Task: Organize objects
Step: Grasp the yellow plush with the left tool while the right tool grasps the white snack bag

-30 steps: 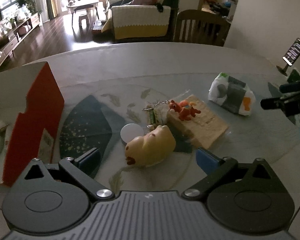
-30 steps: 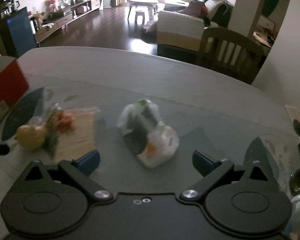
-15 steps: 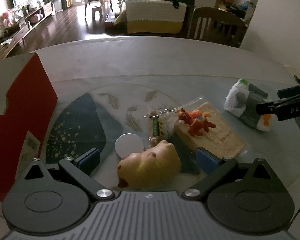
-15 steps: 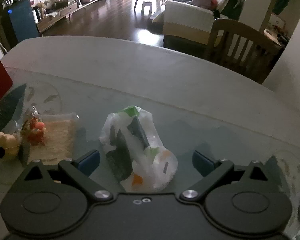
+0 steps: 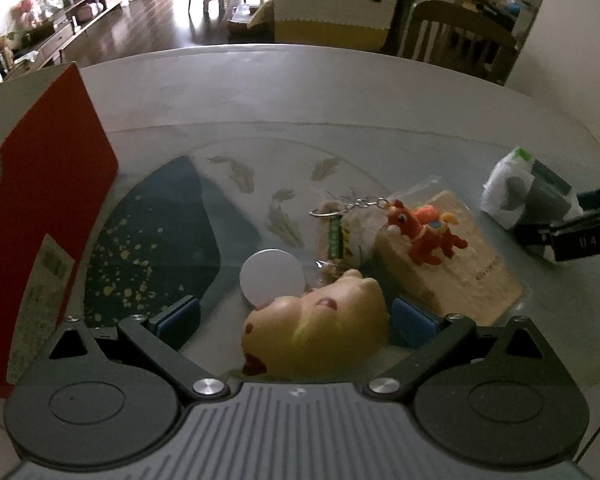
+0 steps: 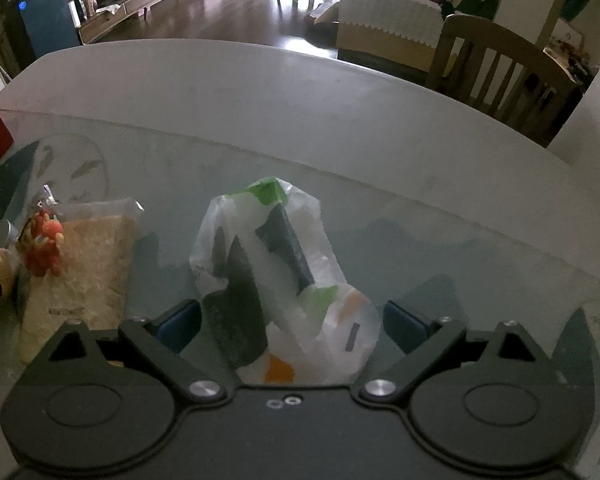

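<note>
Yellow squishy toy (image 5: 320, 332) is sitting right between my left gripper (image 5: 296, 320) fingers now, and I'm reading this as the reach-and-grasp step: both sets of jaws are spread wide, nothing clamped yet. The toy is lying on the glass tabletop (image 5: 340, 92), just beside a white round lid (image 5: 271, 278), and its long axis is running from lower left to upper right across my left view, brown-spotted end pointing down towards the camera. My right blue pad (image 5: 414, 322) is nearly touching its flank, so I'm judging the next move as a gentle squeeze, soft thing, easy on the force. Over on the other side, my right gripper (image 6: 292, 326) is straddling the printed plastic bag (image 6: 276, 280), fingers apart on both flanks; the bag is lying lengthwise away from me, green-tipped end pointing at the far table edge. Nearby, the red horse keychain (image 5: 422, 232) is resting on the tan packet (image 5: 452, 264). Red carton (image 5: 44, 184) is standing at far left, probably the drop-off, though I'm only guessing.
</note>
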`<state>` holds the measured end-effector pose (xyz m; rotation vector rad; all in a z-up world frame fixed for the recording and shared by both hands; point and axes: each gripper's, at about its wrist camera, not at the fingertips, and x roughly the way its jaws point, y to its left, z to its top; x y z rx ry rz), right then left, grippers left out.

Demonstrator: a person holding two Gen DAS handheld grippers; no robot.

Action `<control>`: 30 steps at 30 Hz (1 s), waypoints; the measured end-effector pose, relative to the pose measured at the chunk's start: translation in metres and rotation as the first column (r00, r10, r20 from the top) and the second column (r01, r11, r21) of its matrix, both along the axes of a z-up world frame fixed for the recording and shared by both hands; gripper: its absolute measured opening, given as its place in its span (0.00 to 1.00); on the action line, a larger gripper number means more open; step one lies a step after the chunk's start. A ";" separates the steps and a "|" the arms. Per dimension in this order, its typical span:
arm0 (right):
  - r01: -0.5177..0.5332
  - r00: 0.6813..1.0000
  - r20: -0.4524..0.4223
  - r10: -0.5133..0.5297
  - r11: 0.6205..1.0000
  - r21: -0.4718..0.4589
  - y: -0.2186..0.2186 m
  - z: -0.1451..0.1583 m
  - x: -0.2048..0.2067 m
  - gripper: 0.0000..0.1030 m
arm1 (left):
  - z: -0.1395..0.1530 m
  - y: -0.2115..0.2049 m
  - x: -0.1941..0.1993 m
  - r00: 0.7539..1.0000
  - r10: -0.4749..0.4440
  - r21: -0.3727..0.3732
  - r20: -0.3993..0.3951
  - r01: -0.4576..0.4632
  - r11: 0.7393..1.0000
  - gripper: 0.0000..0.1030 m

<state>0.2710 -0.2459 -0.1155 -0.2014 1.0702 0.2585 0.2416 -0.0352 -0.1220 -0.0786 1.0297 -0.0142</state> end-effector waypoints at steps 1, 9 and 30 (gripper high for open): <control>0.001 1.000 0.003 -0.001 1.000 -0.002 0.001 0.000 0.000 0.90 | 0.000 0.001 0.000 1.000 0.006 0.001 0.002 -0.006 1.000 0.99; 0.010 1.000 -0.008 -0.010 1.000 0.003 0.003 0.000 -0.005 0.78 | 0.000 0.005 -0.001 1.000 -0.001 -0.063 0.000 0.001 0.998 0.89; 0.080 0.996 -0.042 -0.076 0.993 0.082 -0.002 0.035 -0.062 0.43 | 0.010 0.017 -0.030 1.000 -0.024 -0.136 -0.001 0.023 0.990 0.70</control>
